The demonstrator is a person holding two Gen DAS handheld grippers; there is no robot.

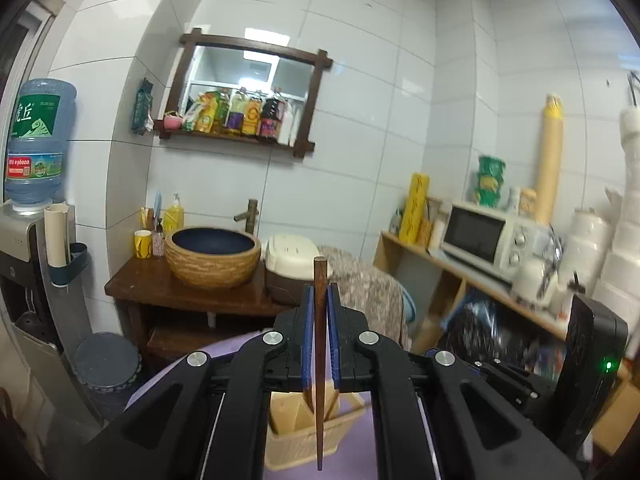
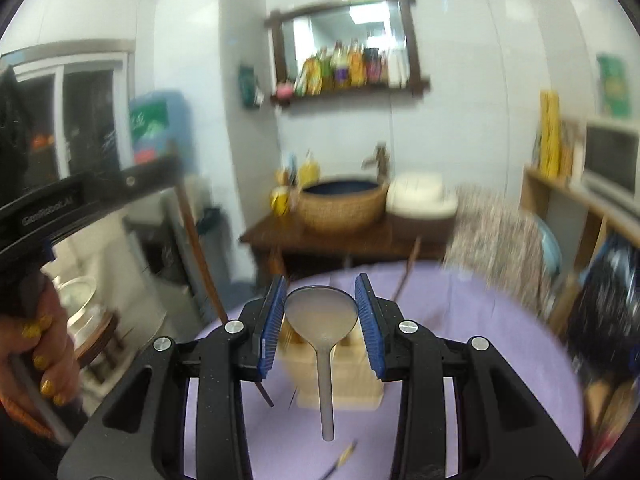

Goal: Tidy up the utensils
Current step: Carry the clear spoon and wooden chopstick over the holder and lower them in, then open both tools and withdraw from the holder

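My left claw is pinched tight on a dark wooden chopstick. The stick stands almost upright between the blue pads, its blunt end poking above the fingertips and its thin end hanging down in front of a tan basket. The basket sits on the purple desk below the claw, and a lighter insert shows inside it.

My right claw grips a grey spoon by its bowl. The bowl sits between the two blue pads, and both pads seem to touch its edges, with the jaws partly spread to fit it. The handle hangs down toward the camera, above a pale wooden box that rests on the desk. A few thin sticks lie scattered on the purple cloth, one near the left pad and one farther back; this view is blurred, so I cannot tell what they are exactly. A small utensil with a yellowish tip lies near the bottom edge.

At the left of the right wrist view, a hand with gold nails grips the handle of my left claw, which carries the chopstick slanting down.

Beyond the desk stands a dark wooden stand with a woven basin and a rice cooker.
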